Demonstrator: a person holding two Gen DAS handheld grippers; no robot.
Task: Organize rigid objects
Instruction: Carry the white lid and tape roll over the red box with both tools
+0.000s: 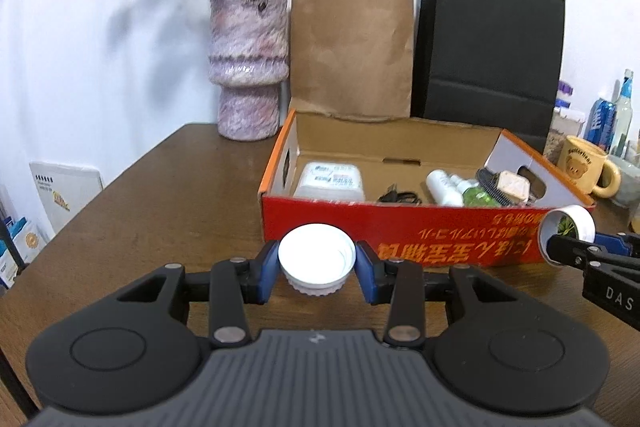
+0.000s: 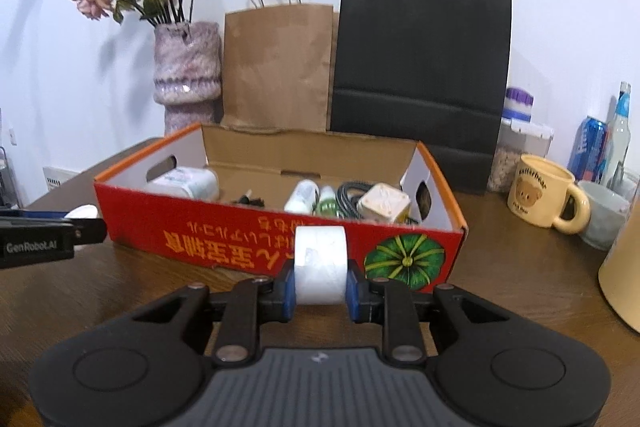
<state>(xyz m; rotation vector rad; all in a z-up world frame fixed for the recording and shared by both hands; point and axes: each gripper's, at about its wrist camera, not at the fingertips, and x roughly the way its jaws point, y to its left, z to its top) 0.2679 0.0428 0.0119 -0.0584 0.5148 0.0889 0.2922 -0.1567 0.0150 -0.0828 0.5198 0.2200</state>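
My left gripper [image 1: 316, 263] is shut on a white round jar lid [image 1: 317, 254], held just above the brown table in front of the red cardboard box [image 1: 400, 231]. My right gripper [image 2: 320, 287] is shut on a white tape roll [image 2: 320, 263], also in front of the box [image 2: 224, 231]; the roll shows in the left wrist view [image 1: 566, 227]. Inside the box lie a white container [image 1: 330, 181], white bottles [image 1: 442, 187], a green bottle [image 1: 478, 195], a black cable [image 1: 400, 195] and a beige cube [image 2: 384, 205].
Behind the box stand a pink vase with dried flowers [image 1: 248, 67], a brown paper bag [image 1: 352, 51] and a black paper bag [image 1: 492, 51]. A yellow bear mug [image 2: 540, 191], a grey bowl [image 2: 604, 213], a can [image 2: 592, 149] and a bottle [image 2: 622, 131] sit at the right.
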